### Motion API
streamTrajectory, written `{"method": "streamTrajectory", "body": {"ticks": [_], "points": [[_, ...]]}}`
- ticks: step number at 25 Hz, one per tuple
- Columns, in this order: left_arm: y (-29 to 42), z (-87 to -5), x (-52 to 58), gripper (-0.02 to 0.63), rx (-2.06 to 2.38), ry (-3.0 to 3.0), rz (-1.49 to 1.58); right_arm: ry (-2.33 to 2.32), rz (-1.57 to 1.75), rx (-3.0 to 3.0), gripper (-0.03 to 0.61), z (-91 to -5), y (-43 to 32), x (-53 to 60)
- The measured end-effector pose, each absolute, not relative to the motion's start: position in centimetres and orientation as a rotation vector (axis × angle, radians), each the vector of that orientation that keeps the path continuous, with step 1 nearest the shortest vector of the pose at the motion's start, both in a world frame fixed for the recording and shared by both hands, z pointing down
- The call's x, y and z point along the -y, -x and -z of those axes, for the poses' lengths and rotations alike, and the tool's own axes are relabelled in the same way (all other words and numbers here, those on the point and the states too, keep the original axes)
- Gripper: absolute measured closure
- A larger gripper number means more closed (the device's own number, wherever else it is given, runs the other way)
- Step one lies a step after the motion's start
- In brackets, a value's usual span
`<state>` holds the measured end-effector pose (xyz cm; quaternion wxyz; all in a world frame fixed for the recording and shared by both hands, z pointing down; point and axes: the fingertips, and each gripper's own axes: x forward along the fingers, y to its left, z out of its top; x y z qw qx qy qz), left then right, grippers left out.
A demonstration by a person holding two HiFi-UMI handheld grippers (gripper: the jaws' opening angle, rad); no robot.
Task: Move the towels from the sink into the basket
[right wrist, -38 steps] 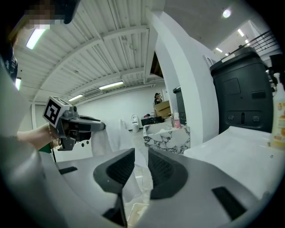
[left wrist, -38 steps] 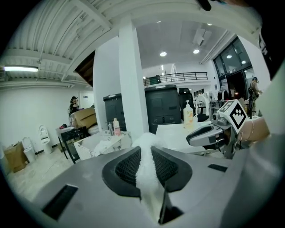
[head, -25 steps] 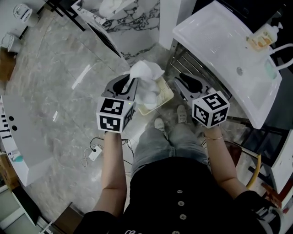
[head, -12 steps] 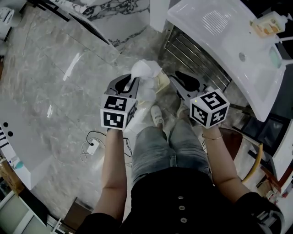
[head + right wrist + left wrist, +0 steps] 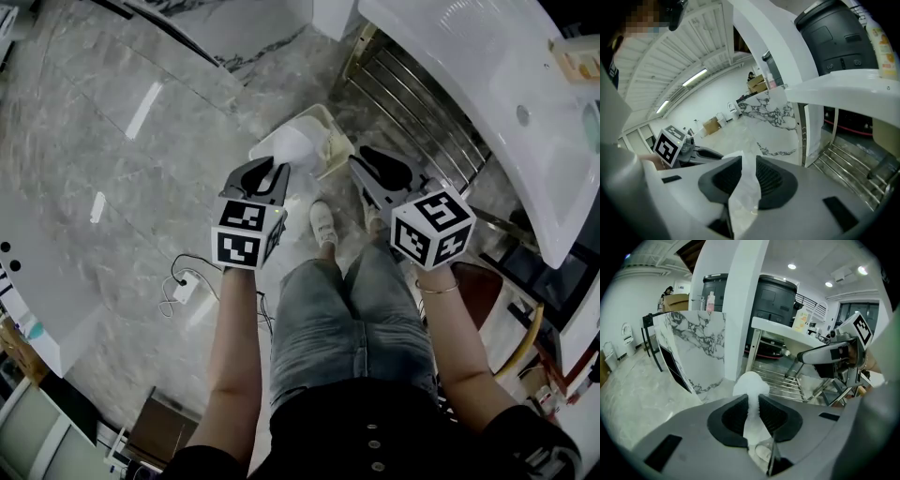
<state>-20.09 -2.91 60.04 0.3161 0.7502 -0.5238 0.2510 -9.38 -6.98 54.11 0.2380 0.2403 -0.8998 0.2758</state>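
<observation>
Towel (image 5: 286,148): white, bunched, clamped in the left gripper (image 5: 277,172), hanging over the basket (image 5: 323,112). Basket: cream, rectangular, on the floor beside the white sink (image 5: 469,75).

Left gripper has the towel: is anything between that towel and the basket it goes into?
Nothing visible. The towel, pinched in the left gripper's jaws, hangs over the open basket on the floor. The person's shoe sits short of the basket, out of the path.

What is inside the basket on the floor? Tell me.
Mostly hidden: the white towel clamped in the left gripper covers the left side of the basket. Only its cream rim and a pale strip inside show; contents there are unclear.
</observation>
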Motion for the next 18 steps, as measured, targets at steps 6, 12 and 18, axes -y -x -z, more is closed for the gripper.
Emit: {"method": "streamTrajectory", "body": {"ticks": [6, 12, 18], "points": [[19.7, -63.9, 2.8, 0.543, 1.358, -1.913, -0.677, -0.603, -0.806, 2.440, 0.486, -57.3, 9.8, 6.5], [19.6, -66.7, 3.4, 0.543, 1.325, -1.868, -0.715, -0.574, -0.816, 2.423, 0.486, -59.2, 9.9, 7.8], [17.5, -68.1, 3.7, 0.540, 1.238, -1.867, -0.702, -0.592, -0.848, 2.412, 0.486, -60.5, 9.1, 8.5]]}}
